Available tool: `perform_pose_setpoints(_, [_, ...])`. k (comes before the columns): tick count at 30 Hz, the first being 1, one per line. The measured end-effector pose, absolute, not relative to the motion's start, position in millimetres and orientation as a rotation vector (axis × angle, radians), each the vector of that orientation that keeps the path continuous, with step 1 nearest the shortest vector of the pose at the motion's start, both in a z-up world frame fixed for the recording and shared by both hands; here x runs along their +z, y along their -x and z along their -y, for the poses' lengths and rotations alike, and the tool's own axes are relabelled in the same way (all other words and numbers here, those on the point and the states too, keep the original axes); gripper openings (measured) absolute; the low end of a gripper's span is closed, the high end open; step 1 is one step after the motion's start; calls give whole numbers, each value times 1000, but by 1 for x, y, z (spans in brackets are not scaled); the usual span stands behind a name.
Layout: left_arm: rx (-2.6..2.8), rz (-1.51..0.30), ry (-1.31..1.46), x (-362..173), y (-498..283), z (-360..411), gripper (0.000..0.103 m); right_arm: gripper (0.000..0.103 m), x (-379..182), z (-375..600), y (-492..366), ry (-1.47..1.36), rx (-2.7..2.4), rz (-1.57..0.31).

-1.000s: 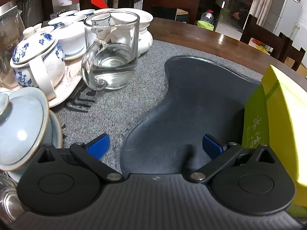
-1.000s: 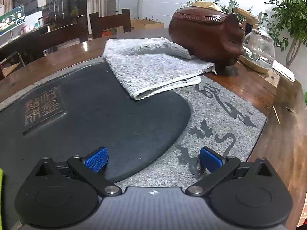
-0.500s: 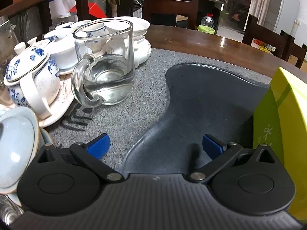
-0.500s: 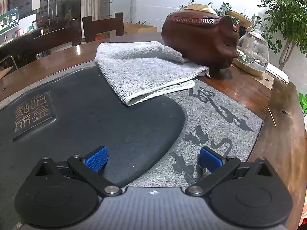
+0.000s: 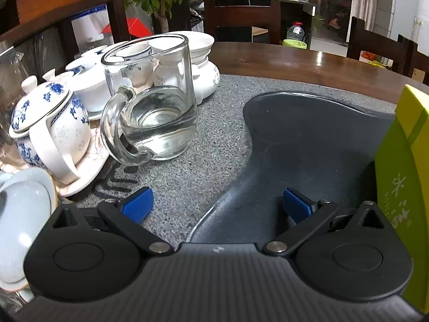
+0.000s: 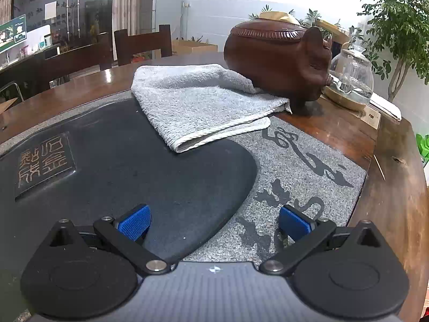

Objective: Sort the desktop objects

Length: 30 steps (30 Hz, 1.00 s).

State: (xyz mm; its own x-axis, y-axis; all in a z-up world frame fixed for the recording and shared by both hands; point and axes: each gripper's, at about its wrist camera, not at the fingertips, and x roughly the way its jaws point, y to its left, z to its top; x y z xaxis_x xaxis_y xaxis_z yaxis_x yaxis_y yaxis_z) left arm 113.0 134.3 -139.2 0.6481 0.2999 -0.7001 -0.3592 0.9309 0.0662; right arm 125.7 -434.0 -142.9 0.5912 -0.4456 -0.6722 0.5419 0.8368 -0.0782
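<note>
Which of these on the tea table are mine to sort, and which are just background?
Likely to sort: glass pitcher, teapot, green box, towel, pale lidded cup. Both grippers, left and right, are open and empty.

Just about: stone tray, brown pig, glass kettle, chairs, plants.

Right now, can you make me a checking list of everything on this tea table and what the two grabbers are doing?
Surface: grey stone tea tray with a dark sunken basin, on a brown wooden table.
Job's things: glass pitcher with some water; blue-and-white teapot on a plate; folded grey towel; green box.
Clutter: white cups and bowls; brown clay pig; glass kettle.
Grippers: left gripper and right gripper both have jaws spread, nothing between them.
Cables: nothing seen.
Surroundings: chairs, potted plants, shelves.
</note>
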Motion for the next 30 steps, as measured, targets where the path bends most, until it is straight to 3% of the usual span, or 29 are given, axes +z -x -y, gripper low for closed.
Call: perform_pose_setpoints(30, [405,-724,71,-144,-119,-139,103,103,-143,433,-125,-143,-574,-739])
